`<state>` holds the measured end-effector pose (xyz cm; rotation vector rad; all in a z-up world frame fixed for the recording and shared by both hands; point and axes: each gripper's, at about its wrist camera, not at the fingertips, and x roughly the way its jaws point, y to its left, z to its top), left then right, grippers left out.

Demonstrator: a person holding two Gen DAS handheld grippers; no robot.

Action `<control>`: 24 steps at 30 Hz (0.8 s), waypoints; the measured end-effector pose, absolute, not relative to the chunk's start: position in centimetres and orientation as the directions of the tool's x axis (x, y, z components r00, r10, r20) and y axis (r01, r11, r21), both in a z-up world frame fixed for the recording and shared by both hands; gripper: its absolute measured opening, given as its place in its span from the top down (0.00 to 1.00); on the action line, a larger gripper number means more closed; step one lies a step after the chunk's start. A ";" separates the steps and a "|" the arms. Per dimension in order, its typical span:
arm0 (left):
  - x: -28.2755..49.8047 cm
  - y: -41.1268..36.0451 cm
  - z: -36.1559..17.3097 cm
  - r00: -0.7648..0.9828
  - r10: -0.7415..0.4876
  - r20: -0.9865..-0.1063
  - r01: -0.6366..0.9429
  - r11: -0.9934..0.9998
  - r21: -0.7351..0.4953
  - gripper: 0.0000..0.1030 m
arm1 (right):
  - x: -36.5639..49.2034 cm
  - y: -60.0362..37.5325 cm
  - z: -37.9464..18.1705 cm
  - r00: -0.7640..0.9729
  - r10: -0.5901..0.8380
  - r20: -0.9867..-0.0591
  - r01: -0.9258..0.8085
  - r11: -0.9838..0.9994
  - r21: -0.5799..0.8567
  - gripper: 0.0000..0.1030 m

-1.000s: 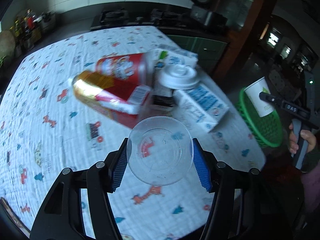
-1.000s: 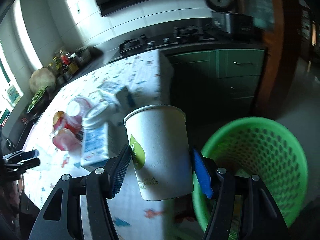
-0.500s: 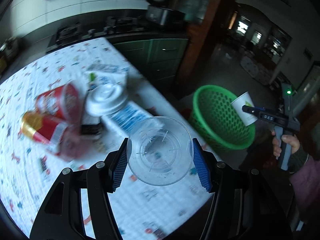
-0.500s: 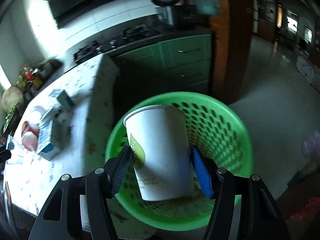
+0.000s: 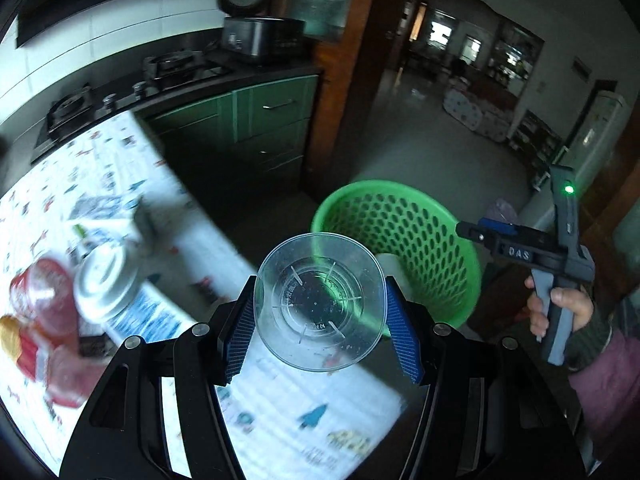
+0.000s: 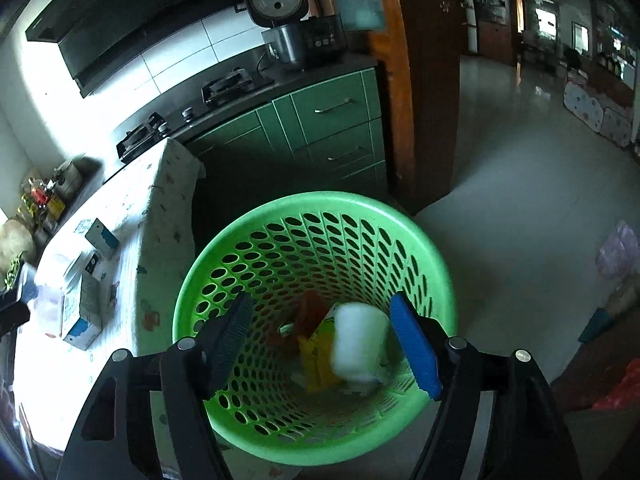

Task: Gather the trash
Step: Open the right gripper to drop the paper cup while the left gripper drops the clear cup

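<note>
My left gripper [image 5: 320, 320] is shut on a clear plastic cup [image 5: 320, 304], held above the table's right edge and beside the green basket [image 5: 432, 216]. My right gripper [image 6: 324, 340] is open and empty over the green basket [image 6: 240, 232]. The white paper cup [image 6: 358, 344] is blurred inside the basket, among yellow and red wrappers [image 6: 316, 344]. The right gripper [image 5: 492, 234] also shows in the left wrist view, just right of the basket.
The patterned tablecloth [image 5: 132, 168] carries red snack packs [image 5: 36, 312], a white lid [image 5: 108, 280] and a blue-and-white carton [image 5: 148, 316]. Green kitchen cabinets [image 6: 328, 120] stand behind the basket. Bare floor [image 6: 520, 184] lies to the right.
My right gripper opened and let go of the paper cup, which dropped into the basket. My left gripper swung right with the clear cup, from the table toward the basket.
</note>
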<state>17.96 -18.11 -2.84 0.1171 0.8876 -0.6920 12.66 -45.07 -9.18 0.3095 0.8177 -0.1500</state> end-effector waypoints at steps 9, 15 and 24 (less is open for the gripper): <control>19.3 -25.2 -4.8 0.362 -0.518 -0.775 0.663 0.728 -0.176 0.42 | 8.7 -45.2 -6.7 0.723 -0.047 -0.689 0.244 0.950 0.192 0.31; 20.0 -28.7 -6.7 0.320 -0.494 -0.808 0.675 0.717 -0.171 0.40 | 6.9 -45.6 -6.3 0.730 -0.055 -0.681 0.261 0.944 0.204 0.30; 19.8 -30.1 -8.2 0.293 -0.487 -0.823 0.669 0.719 -0.187 0.26 | 5.3 -45.9 -6.5 0.732 -0.047 -0.680 0.269 0.937 0.224 0.30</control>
